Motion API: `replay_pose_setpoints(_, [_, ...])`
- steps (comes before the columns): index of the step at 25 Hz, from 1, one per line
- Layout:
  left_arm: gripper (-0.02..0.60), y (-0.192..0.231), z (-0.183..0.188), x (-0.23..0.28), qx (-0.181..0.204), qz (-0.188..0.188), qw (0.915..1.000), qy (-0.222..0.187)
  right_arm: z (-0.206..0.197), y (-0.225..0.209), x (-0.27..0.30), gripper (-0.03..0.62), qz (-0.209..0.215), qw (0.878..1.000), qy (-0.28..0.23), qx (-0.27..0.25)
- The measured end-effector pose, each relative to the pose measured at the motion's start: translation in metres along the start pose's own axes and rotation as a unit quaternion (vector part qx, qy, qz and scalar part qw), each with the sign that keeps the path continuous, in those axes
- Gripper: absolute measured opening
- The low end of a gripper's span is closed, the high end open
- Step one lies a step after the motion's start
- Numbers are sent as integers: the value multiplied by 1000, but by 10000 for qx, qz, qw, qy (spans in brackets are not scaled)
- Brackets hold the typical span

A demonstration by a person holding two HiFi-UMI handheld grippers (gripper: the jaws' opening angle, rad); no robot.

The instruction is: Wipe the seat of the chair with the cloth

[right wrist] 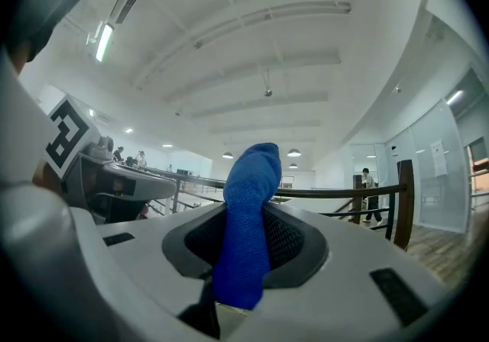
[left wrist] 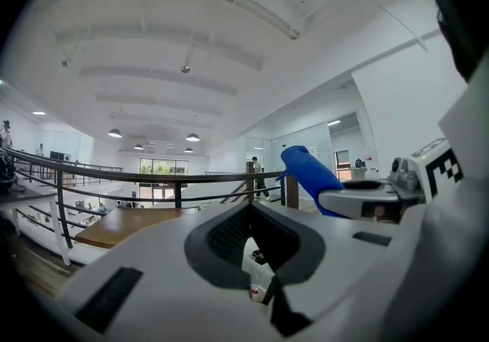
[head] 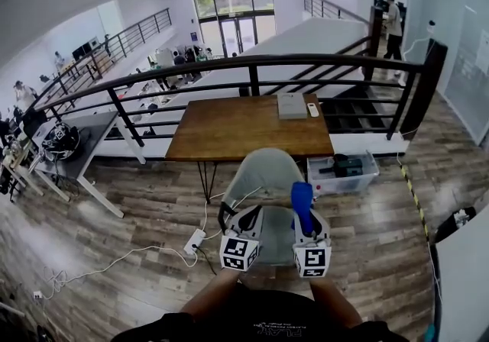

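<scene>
- The right tongs [right wrist: 246, 256] are clamped on the blue cloth [right wrist: 248, 211]. The cloth stands up out of the jaws as a rolled tuft.
- The left tongs [left wrist: 256, 245] are just beside the right pair and level with them. Their jaws are together, with nothing caught between them.
- Both pairs are held up and angled toward the ceiling, and neither touches anything.
- Below and just beyond the tongs stands the chair [head: 263, 172], with its pale seat bare. The cloth [head: 302, 207] hangs well above it, with no contact.
- As I judge it, the cloth is in hand but the wiping has not begun. The right tongs have yet to bring the cloth down, press it to the seat and sweep it across.
- Past the chair is a wooden surface [head: 229, 134], and a clear bin [head: 365, 174] sits on the floor to the right of the tongs.
- Farthest off, a dark railing [head: 252, 66] runs behind the surface.
</scene>
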State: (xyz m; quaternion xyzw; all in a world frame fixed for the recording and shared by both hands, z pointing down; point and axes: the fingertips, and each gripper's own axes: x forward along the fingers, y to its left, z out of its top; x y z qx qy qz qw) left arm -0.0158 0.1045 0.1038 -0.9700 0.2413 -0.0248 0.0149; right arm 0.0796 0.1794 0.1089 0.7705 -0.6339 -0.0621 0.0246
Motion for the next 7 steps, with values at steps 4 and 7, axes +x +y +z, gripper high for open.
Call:
replay_pose_setpoints(4, [6, -4, 0, -1, -3, -20, 10000, -19, 1, 1, -3, 114, 25, 10000, -5, -23])
replay_pose_setpoints(7, [6, -6, 3, 0, -21, -7, 10000, -87, 5, 1, -5, 114, 47, 9998, -28, -174])
